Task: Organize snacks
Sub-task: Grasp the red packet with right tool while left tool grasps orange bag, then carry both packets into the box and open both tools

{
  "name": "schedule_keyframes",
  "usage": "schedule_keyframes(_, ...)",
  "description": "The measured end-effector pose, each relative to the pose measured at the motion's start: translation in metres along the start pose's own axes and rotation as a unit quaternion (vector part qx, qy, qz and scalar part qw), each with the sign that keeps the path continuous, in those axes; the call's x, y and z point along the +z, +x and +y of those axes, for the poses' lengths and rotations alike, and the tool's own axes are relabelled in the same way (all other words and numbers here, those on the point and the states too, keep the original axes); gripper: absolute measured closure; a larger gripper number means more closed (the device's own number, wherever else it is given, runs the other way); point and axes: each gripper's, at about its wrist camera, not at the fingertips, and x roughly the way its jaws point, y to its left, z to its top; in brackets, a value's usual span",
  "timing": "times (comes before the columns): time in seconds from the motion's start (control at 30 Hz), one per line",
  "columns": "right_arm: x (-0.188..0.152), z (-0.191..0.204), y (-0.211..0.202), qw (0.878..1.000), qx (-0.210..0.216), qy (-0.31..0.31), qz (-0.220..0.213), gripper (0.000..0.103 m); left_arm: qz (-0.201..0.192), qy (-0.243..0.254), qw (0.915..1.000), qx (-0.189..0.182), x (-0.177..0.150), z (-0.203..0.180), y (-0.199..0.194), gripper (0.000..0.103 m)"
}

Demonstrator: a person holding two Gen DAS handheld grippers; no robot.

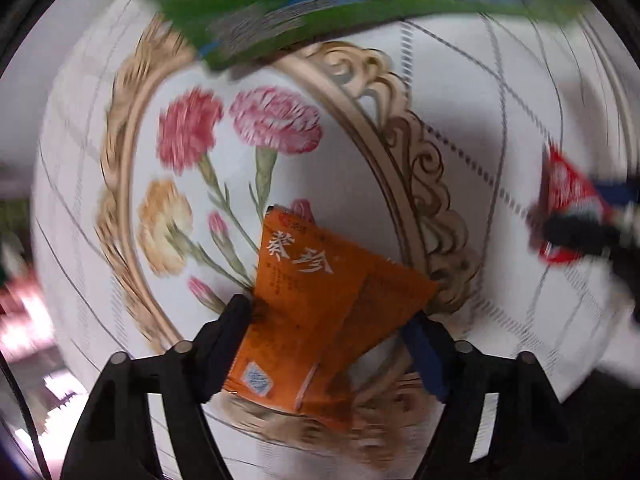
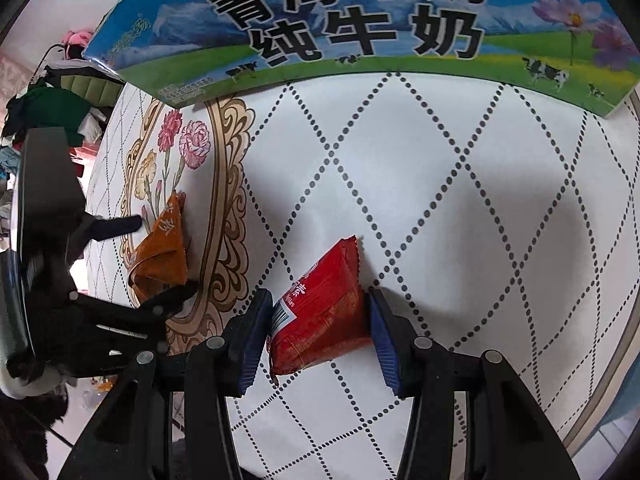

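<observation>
My left gripper (image 1: 330, 314) is shut on an orange snack packet (image 1: 312, 308) with white characters, held over the flower print of the tablecloth; the view is blurred by motion. It also shows in the right wrist view (image 2: 162, 256), with the left gripper (image 2: 160, 256) around it. My right gripper (image 2: 318, 308) is shut on a red snack packet (image 2: 320, 312), held just over the cloth. The red packet shows at the right edge of the left wrist view (image 1: 568, 208).
A blue and green milk carton box (image 2: 360, 20) stands at the far side of the table, and shows blurred in the left wrist view (image 1: 280, 8). The white tablecloth (image 2: 460, 200) has a dotted diamond pattern. Clutter lies beyond the table's left edge.
</observation>
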Motion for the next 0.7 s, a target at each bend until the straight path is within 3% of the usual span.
schedule_keyframes(0.07, -0.002, -0.002, -0.003, 1.000, -0.001, 0.004, -0.002, 0.052, 0.024, -0.095, 0.9933, -0.061, -0.004, 0.016, 0.005, 0.032)
schedule_keyframes(0.13, -0.005, -0.007, -0.006, 1.000, -0.001, 0.011, -0.003, 0.052, 0.040, -0.189, 0.9716, -0.136, -0.013, 0.032, 0.012, 0.032)
schedule_keyframes(0.2, -0.007, -0.015, -0.011, 1.000, 0.001, 0.019, -0.003, 0.052, 0.040, -0.240, 0.9551, -0.168, -0.020, 0.042, 0.018, 0.032)
schedule_keyframes(0.27, -0.007, -0.018, -0.010, 1.000, 0.002, 0.026, -0.003, 0.052, 0.034, -0.267, 0.9449, -0.186, -0.025, 0.047, 0.022, 0.032)
schedule_keyframes(0.37, -0.008, -0.023, -0.010, 1.000, 0.005, 0.030, 0.000, 0.051, 0.034, -0.266, 0.9460, -0.182, -0.027, 0.046, 0.023, 0.032)
schedule_keyframes(0.7, -0.005, -0.025, -0.005, 0.999, 0.015, 0.043, 0.001, 0.047, 0.036, -0.203, 0.9670, -0.150, -0.025, -0.003, 0.018, 0.032)
